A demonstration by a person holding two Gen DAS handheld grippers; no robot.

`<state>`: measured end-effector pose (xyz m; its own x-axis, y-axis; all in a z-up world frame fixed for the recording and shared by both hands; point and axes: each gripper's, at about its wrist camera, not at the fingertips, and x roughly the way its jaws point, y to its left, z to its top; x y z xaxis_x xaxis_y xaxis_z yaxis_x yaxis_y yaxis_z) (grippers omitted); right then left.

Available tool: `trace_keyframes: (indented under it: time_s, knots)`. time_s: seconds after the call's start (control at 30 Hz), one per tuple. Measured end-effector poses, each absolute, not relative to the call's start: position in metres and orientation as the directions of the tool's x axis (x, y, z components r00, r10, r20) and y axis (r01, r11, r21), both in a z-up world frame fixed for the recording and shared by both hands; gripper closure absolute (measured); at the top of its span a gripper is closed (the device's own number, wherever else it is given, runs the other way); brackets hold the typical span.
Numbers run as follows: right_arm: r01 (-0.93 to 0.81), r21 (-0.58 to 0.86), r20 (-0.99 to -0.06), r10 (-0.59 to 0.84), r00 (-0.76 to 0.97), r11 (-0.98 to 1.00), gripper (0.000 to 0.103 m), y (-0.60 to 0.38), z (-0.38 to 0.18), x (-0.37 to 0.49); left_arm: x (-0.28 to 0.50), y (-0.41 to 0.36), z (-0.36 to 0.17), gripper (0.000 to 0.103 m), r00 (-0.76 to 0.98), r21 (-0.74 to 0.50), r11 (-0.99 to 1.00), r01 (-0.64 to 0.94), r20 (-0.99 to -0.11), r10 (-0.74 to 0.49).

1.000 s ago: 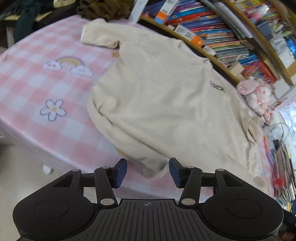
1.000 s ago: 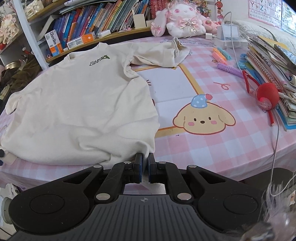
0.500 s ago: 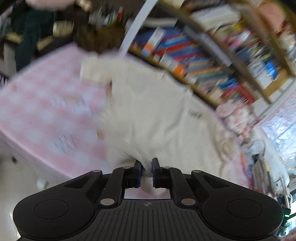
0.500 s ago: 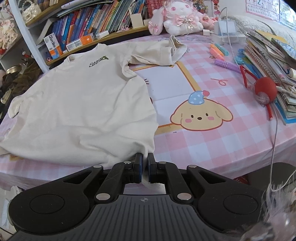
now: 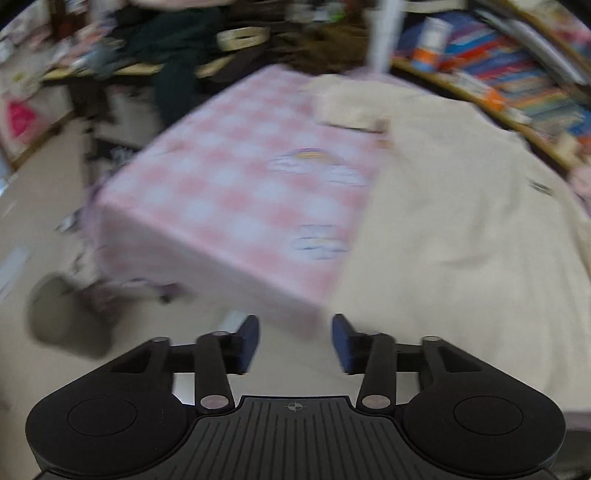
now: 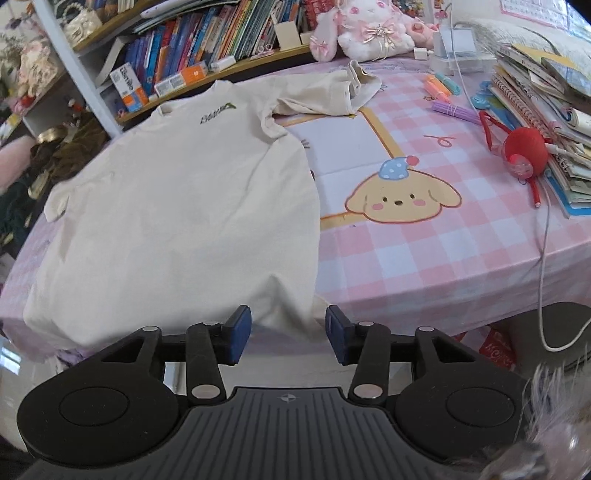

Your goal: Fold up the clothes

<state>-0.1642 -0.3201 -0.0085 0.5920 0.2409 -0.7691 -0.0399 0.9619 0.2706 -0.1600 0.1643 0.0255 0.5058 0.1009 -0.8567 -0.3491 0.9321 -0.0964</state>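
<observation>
cream cotton t-shirt (image 6: 177, 206) spread flat on pink checked surface (image 6: 424, 266), ready for folding | left gripper (image 5: 295, 341) fingers wide, empty | right gripper (image 6: 288, 334) fingers wide at hem

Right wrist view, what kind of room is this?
Probably a child's bedroom or playroom: a pink checked cover with a cartoon puppy, a bookshelf of colourful books, and a plush bunny.

Both grippers now open: left gripper (image 5: 294, 341) and right gripper (image 6: 289, 334) released hem. Shirt (image 6: 184, 221) pulled flatter, bottom edge hanging over near table edge.
</observation>
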Motion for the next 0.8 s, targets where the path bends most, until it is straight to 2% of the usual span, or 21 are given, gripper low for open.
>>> trace_keyframes:
  time_s: [0.13, 0.27, 0.37, 0.43, 0.47, 0.5, 0.57, 0.6, 0.63, 0.67, 0.7, 0.73, 0.77, 0.8]
  knots:
    - [-0.050, 0.238, -0.782, 0.222, 0.583, 0.970, 0.060, -0.321, -0.015, -0.168, -0.148, 0.134, 0.017, 0.055, 0.534, -0.042, 0.975, -0.219, -0.841, 0.084]
    - [-0.122, 0.097, -0.768, 0.152, 0.622, 0.988, 0.061, -0.306, -0.014, -0.171, -0.145, 0.119, 0.016, 0.054, 0.557, -0.018, 0.990, -0.142, -0.828, 0.065]
    - [-0.220, 0.005, -0.744, 0.151, 0.650, 0.975, 0.063, -0.294, -0.010, -0.175, -0.145, 0.117, 0.016, 0.054, 0.558, -0.023, 0.991, -0.131, -0.828, 0.055]
    - [-0.283, -0.046, -0.759, 0.151, 0.633, 0.958, 0.074, -0.286, -0.012, -0.174, -0.146, 0.120, 0.016, 0.054, 0.557, -0.032, 0.990, -0.137, -0.829, 0.051]
    - [-0.307, -0.066, -0.773, 0.146, 0.618, 0.950, 0.089, -0.283, -0.013, -0.173, -0.146, 0.121, 0.015, 0.054, 0.556, -0.036, 0.989, -0.142, -0.830, 0.050]
    - [-0.330, -0.086, -0.786, 0.140, 0.602, 0.940, 0.098, -0.280, -0.015, -0.172, -0.147, 0.123, 0.015, 0.054, 0.557, -0.039, 0.988, -0.147, -0.829, 0.050]
    - [-0.351, -0.001, -0.815, 0.202, 0.543, 0.936, 0.098, -0.281, -0.007, -0.170, -0.150, 0.128, 0.016, 0.054, 0.561, -0.045, 0.986, -0.159, -0.826, 0.053]
    - [-0.346, 0.137, -0.818, 0.303, 0.489, 0.928, 0.098, -0.288, 0.002, -0.169, -0.151, 0.131, 0.016, 0.054, 0.560, -0.047, 0.985, -0.167, -0.827, 0.056]
    - [-0.333, 0.320, -0.773, 0.448, 0.449, 0.887, 0.099, -0.299, 0.014, -0.169, -0.152, 0.135, 0.017, 0.054, 0.558, -0.047, 0.983, -0.177, -0.827, 0.061]
    - [-0.314, 0.501, -0.687, 0.592, 0.422, 0.806, 0.099, -0.312, 0.026, -0.169, -0.154, 0.139, 0.017, 0.054, 0.556, -0.045, 0.981, -0.187, -0.828, 0.068]
    - [-0.298, 0.598, -0.607, 0.664, 0.436, 0.744, 0.100, -0.323, 0.037, -0.170, -0.155, 0.142, 0.016, 0.054, 0.554, -0.045, 0.979, -0.199, -0.829, 0.075]
    - [-0.289, 0.658, -0.535, 0.702, 0.470, 0.695, 0.100, -0.334, 0.046, -0.170, -0.156, 0.146, 0.016, 0.054, 0.551, -0.046, 0.976, -0.213, -0.830, 0.081]
    - [-0.259, 0.648, -0.534, 0.670, 0.515, 0.716, 0.100, -0.343, 0.051, -0.169, -0.158, 0.150, 0.015, 0.054, 0.548, -0.048, 0.973, -0.227, -0.832, 0.086]
    - [-0.198, 0.572, -0.601, 0.571, 0.559, 0.796, 0.100, -0.349, 0.051, -0.165, -0.158, 0.154, 0.014, 0.053, 0.543, -0.053, 0.969, -0.240, -0.835, 0.089]
